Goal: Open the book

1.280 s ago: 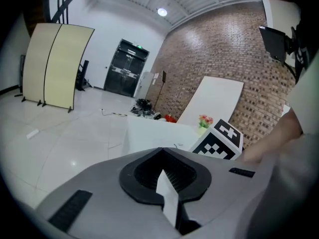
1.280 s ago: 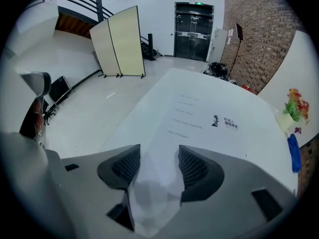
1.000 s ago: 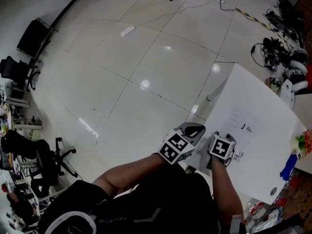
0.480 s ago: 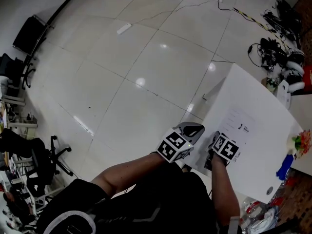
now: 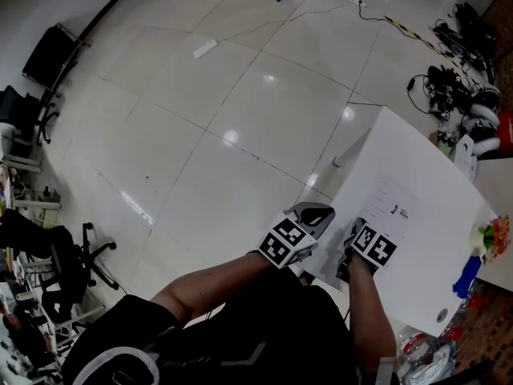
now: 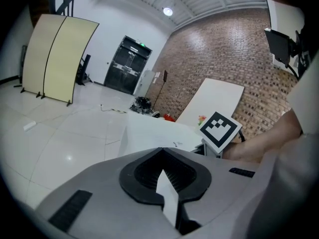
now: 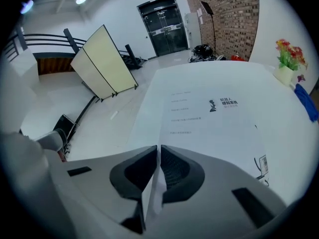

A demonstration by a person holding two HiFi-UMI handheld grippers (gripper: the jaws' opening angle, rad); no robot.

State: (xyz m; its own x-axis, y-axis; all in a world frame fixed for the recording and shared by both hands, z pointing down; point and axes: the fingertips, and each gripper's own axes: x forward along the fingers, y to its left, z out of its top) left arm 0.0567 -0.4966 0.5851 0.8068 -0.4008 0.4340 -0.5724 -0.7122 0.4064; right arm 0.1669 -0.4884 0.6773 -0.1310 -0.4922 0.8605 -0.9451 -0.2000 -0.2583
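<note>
A white book (image 5: 394,208) with a little dark print on its cover lies flat near the front corner of the white table (image 5: 417,147); in the right gripper view the book (image 7: 209,118) stretches away from the jaws. My right gripper (image 5: 353,255) stands at the book's near edge. Its jaws have just been closing, and this right gripper (image 7: 157,151) now pinches a thin white sheet of the book. My left gripper (image 5: 316,215) sits just left of it at the table corner. The left gripper (image 6: 162,176) is also shut, with a white paper edge between its pads.
A vase of flowers (image 5: 493,239) and a blue cloth (image 5: 469,275) sit at the table's right edge. Cables and gear (image 5: 457,70) lie on the tiled floor beyond. Office chairs (image 5: 56,271) stand far left. A folding screen (image 7: 99,66) stands across the room.
The right gripper's marker cube has rolled over the book's near edge while staying in place. The left gripper has not moved.
</note>
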